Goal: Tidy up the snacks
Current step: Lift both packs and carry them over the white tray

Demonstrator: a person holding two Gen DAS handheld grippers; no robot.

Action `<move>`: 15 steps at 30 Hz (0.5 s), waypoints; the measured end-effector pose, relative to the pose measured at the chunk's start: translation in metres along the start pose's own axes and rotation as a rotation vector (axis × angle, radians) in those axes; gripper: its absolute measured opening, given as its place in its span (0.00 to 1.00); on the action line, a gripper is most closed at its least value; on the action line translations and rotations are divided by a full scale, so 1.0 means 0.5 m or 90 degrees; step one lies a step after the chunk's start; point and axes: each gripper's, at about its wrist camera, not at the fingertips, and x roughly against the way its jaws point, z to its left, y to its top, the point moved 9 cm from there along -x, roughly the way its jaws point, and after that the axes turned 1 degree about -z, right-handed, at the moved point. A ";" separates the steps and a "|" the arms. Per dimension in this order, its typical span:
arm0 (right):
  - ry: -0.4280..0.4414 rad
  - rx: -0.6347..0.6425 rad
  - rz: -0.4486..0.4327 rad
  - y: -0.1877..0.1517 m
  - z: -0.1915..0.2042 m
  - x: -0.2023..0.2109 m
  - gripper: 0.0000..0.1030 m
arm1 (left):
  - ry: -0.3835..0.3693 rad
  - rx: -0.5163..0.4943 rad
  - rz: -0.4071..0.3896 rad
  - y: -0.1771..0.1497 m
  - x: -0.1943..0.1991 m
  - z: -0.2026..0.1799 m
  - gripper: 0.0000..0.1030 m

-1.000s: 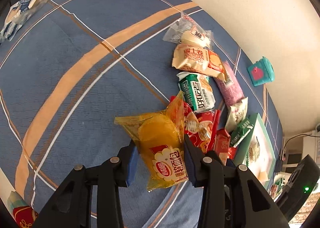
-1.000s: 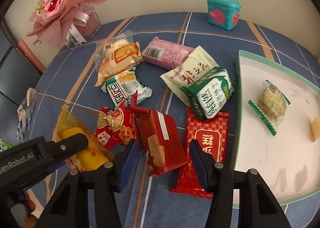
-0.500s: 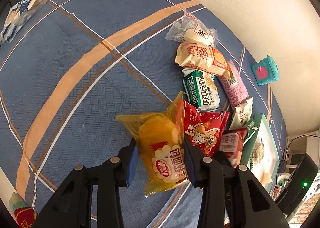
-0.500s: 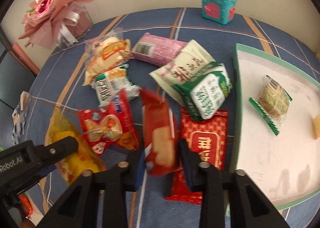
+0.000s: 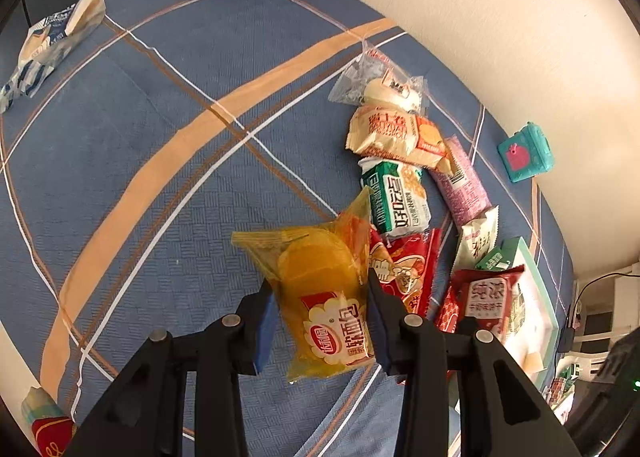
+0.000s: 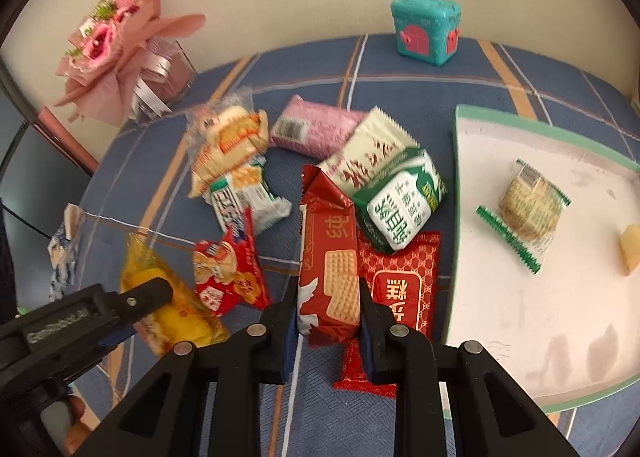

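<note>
The left gripper (image 5: 320,321) is pinching a yellow soft-bread packet (image 5: 320,281) across its lower half, jaws pressing into both long sides so the sealed top is sticking up and forward. The right gripper (image 6: 328,317) is clamping a red wafer-biscuit packet (image 6: 328,257) the same way, by its lower end, with the rest standing tilted above the pile; its jaws closed onto this packet within the last second. Gripping low on the narrow width is probably what is keeping each crinkly wrapper from slipping out.

The remaining snacks are lying in a loose heap on the blue plaid counter (image 5: 160,137): a red cartoon-print packet (image 6: 228,273), a flat red cake packet (image 6: 400,289), a green-and-white pastry packet (image 6: 400,209) and others overlapping behind. The likely destination, a green-rimmed white tray (image 6: 456,177), is sitting just right of the heap, holding one wrapped biscuit (image 6: 528,205) and a small yellow piece, with most of its floor bare.

The tray's raised rim is the edge to clear, so the wafer packet is needing lift before crossing. Left of the heap, the cloth is lying wide open for the left gripper.
</note>
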 end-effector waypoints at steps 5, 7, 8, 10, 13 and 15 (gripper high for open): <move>0.012 0.002 -0.025 0.011 0.004 0.041 0.26 | 0.000 -0.004 -0.020 0.006 0.019 -0.010 0.40; 0.018 -0.002 -0.028 0.012 0.001 0.055 0.26 | 0.001 -0.006 -0.023 0.006 0.028 -0.012 0.40; 0.022 -0.005 -0.028 0.012 -0.001 0.059 0.26 | 0.002 -0.008 -0.025 0.007 0.031 -0.015 0.40; 0.023 -0.010 -0.029 0.013 -0.004 0.064 0.26 | 0.006 -0.011 -0.030 0.006 0.037 -0.019 0.40; 0.025 -0.017 -0.028 0.016 -0.007 0.065 0.26 | 0.010 -0.019 -0.037 0.008 0.046 -0.027 0.40; 0.026 -0.026 -0.029 0.018 -0.016 0.070 0.26 | 0.014 -0.028 -0.044 0.008 0.050 -0.035 0.40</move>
